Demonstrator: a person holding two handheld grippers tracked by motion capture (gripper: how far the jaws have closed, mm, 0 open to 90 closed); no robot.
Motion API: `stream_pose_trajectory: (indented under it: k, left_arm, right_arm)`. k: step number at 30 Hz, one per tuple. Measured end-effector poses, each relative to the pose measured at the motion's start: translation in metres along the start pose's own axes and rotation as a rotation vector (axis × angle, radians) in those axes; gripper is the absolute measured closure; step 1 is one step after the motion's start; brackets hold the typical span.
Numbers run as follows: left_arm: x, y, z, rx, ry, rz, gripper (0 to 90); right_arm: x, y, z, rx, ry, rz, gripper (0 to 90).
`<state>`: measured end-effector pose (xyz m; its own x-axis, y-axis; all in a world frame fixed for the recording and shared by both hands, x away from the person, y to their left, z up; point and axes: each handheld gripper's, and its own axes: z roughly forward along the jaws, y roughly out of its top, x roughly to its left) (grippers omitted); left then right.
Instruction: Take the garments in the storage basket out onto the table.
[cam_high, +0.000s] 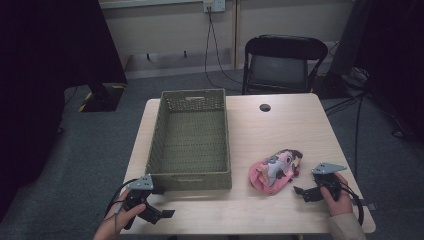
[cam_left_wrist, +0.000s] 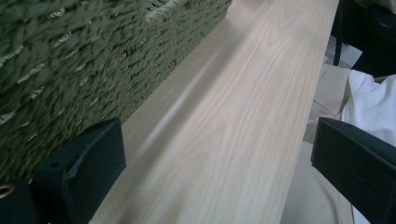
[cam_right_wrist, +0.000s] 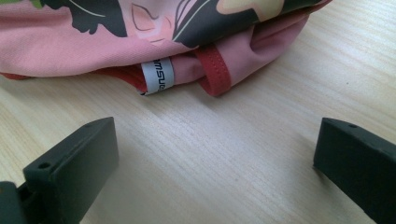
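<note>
A small pink bag (cam_high: 274, 170) with a cartoon print lies on the wooden table (cam_high: 280, 125), right of a green woven basket (cam_high: 192, 137). The basket is empty. My right gripper (cam_high: 301, 192) rests on the table just right of the bag, jaws wide apart and empty. In the right gripper view the bag (cam_right_wrist: 154, 37) lies close ahead of the jaws, with a white label (cam_right_wrist: 157, 75) and a red strap (cam_right_wrist: 215, 70) at its hem. My left gripper (cam_high: 164, 202) sits open at the table's front left, below the basket's near corner; the basket wall (cam_left_wrist: 70, 60) is beside its left jaw.
A black folding chair (cam_high: 282, 62) stands behind the table. A dark round hole (cam_high: 265, 107) is in the tabletop near the far edge. Cables run over the grey carpet at right. The person's lap (cam_left_wrist: 355, 102) lies past the table's front edge.
</note>
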<state>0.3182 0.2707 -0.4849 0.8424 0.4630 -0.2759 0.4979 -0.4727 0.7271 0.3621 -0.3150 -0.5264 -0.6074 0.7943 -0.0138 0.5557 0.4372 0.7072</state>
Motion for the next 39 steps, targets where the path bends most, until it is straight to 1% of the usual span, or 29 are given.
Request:
stream_pose_trajectory:
  k: [4, 7, 11, 12, 15, 17, 22, 26, 27, 32, 35, 39]
  left_arm:
    - [0.003, -0.004, 0.001, 0.019, 0.005, -0.007, 2.6]
    - [0.005, -0.007, 0.001, 0.026, 0.020, -0.009, 2.6]
    - [0.008, -0.012, 0.000, 0.030, 0.045, 0.002, 2.9]
    - [0.009, -0.013, 0.000, 0.029, 0.052, -0.002, 3.0]
    - [0.011, -0.015, -0.001, 0.030, 0.070, 0.003, 3.2]
    - [0.012, -0.017, -0.001, 0.031, 0.073, 0.001, 3.2]
    - [0.013, -0.021, -0.002, 0.047, 0.081, 0.011, 3.3]
    - [0.015, -0.024, -0.005, 0.041, 0.098, -0.001, 3.3]
    - [0.016, -0.025, -0.005, 0.040, 0.098, 0.002, 3.3]
    - [0.020, -0.030, -0.005, 0.053, 0.112, -0.015, 3.3]
    - [0.020, -0.032, -0.005, 0.058, 0.117, -0.008, 3.6]
    - [0.022, -0.035, -0.007, 0.055, 0.127, -0.021, 3.6]
  right_arm:
    - [0.000, 0.000, 0.000, 0.000, 0.000, 0.001, 0.0]
    - [0.000, 0.000, 0.000, 0.000, 0.000, 0.001, 0.0]
    - [0.000, 0.000, 0.000, 0.000, 0.000, 0.001, 0.0]
    - [0.000, 0.000, 0.000, 0.000, 0.000, 0.001, 0.0]
    - [0.000, 0.000, 0.000, 0.000, 0.000, 0.000, 0.0]
    - [0.000, 0.000, 0.000, 0.000, 0.000, 0.000, 0.0]
    - [0.000, 0.000, 0.000, 0.000, 0.000, 0.000, 0.0]
    - [0.000, 0.000, 0.000, 0.000, 0.000, 0.001, 0.0]
    - [0.000, 0.000, 0.000, 0.000, 0.000, 0.000, 0.0]
    - [0.000, 0.000, 0.000, 0.000, 0.000, 0.001, 0.0]
    - [0.000, 0.000, 0.000, 0.000, 0.000, 0.000, 0.0]
    - [0.000, 0.000, 0.000, 0.000, 0.000, 0.001, 0.0]
